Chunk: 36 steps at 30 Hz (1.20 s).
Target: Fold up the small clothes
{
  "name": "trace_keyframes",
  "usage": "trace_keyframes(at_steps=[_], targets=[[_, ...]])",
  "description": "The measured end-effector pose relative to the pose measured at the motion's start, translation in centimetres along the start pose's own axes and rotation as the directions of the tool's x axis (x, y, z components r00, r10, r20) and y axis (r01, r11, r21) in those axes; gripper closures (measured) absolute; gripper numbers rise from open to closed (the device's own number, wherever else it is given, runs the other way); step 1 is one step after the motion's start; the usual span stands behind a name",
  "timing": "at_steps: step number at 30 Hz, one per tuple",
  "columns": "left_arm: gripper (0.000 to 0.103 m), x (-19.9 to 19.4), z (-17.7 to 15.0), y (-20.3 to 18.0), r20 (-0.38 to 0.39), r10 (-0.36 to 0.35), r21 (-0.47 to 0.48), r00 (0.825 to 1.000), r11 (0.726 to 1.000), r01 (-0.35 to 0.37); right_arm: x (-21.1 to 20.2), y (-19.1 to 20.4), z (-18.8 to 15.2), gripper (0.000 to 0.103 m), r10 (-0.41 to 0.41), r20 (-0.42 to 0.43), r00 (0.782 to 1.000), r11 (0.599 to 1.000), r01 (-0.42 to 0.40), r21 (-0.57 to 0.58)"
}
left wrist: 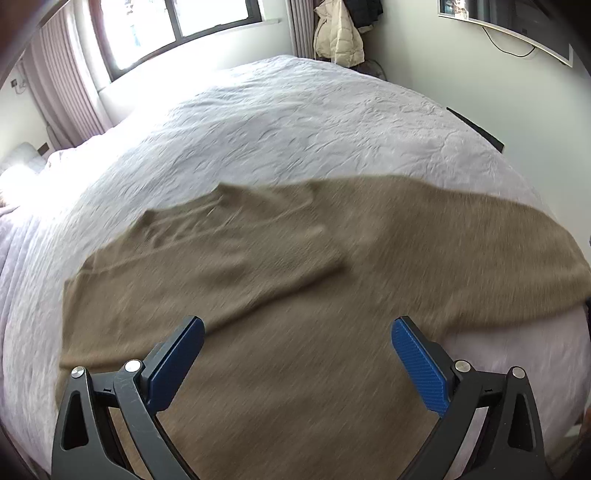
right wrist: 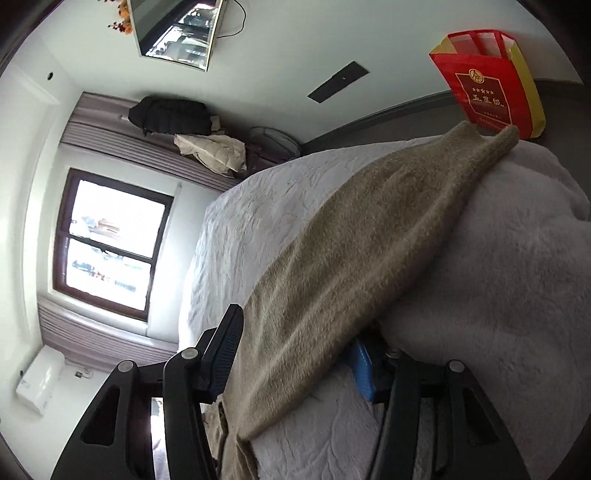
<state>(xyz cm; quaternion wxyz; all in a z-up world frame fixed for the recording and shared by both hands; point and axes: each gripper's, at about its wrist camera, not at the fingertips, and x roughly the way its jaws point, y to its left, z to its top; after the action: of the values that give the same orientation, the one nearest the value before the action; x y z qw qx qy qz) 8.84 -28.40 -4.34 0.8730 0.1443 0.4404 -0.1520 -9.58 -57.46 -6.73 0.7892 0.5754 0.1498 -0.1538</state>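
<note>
A tan knit sweater [left wrist: 295, 295] lies spread on the white bed [left wrist: 295, 129], its left sleeve [left wrist: 229, 243] folded across the body. My left gripper [left wrist: 297, 332] is open and empty, just above the sweater's lower body. In the right wrist view the sweater's other sleeve [right wrist: 369, 229] stretches away toward its cuff [right wrist: 491, 136]. My right gripper [right wrist: 295, 350] is rolled on its side with its jaws wide apart around that sleeve; the sleeve passes between the blue pads [right wrist: 362, 365] without being clamped.
A red and yellow bag [right wrist: 487, 81] stands beyond the bed's edge near the cuff. Coats [left wrist: 338, 33] hang in the corner by the window [left wrist: 177, 26]. A fan [right wrist: 273, 144] and a wall screen [right wrist: 177, 29] are beyond the bed.
</note>
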Motion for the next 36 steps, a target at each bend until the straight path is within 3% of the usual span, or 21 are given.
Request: trace_keyframes(at_steps=[4,8,9,12,15,19,25,28,29,31,34,36], targets=[[0.001,2.0,1.9,-2.8,-0.006,-0.017,-0.005,1.000,1.000,0.017,1.0,0.8,0.7,0.048,0.039,-0.004,0.999,0.999,-0.039,-0.017],[0.001,4.9,1.4,-5.7,-0.029,0.039,0.093,0.999,0.995,-0.036,1.7,2.2,-0.2,0.087,0.069,-0.044,0.997,0.996,-0.071,-0.052],[0.001,5.2,1.2,-6.1,-0.016,0.050,0.111,0.999,0.993,-0.048,1.8,2.9,-0.4,0.090,0.090,-0.057,0.994,0.993,-0.094,-0.069],[0.001,5.1,1.1,-5.9,0.001,0.032,0.144,0.999,0.989,-0.032,2.1,6.0,-1.2,0.091,0.150,-0.079,0.986,0.974,-0.161,-0.157],[0.001,4.2,1.2,-3.8,-0.026,-0.038,0.114,0.999,0.993,0.041,3.0,10.2,-2.6,0.091,0.201,-0.128,0.971,0.939,-0.228,-0.256],[0.001,2.1,0.3,2.0,0.011,-0.069,0.035,0.998,0.997,0.069,5.5,17.3,-7.3,0.091,0.213,-0.245,0.946,0.848,-0.304,-0.434],[0.001,0.3,-2.5,14.0,0.029,0.032,-0.117,0.999,0.993,-0.028,11.7,25.8,-19.8,0.091,0.058,-0.420,0.906,0.626,-0.361,-0.691],[0.001,0.0,-4.6,20.2,0.011,0.086,-0.204,0.996,0.975,-0.082,15.6,27.6,-28.1,0.090,-0.063,-0.510,0.858,0.507,-0.413,-0.757],[0.001,-0.1,-5.4,22.1,0.004,0.112,-0.230,0.994,0.967,-0.109,16.5,27.4,-30.0,0.089,-0.094,-0.534,0.840,0.483,-0.430,-0.762],[0.001,0.1,-7.0,25.1,-0.015,0.141,-0.274,0.990,0.951,-0.140,19.0,26.4,-35.3,0.087,-0.203,-0.586,0.784,0.431,-0.466,-0.773],[0.001,1.6,-9.3,28.3,-0.074,0.120,-0.339,0.990,0.931,-0.139,22.6,23.0,-41.1,0.083,-0.413,-0.555,0.722,0.363,-0.429,-0.827],[0.001,2.5,-10.8,29.0,-0.099,0.109,-0.354,0.989,0.925,-0.137,23.3,21.7,-40.6,0.070,-0.406,-0.550,0.730,0.376,-0.415,-0.829]])
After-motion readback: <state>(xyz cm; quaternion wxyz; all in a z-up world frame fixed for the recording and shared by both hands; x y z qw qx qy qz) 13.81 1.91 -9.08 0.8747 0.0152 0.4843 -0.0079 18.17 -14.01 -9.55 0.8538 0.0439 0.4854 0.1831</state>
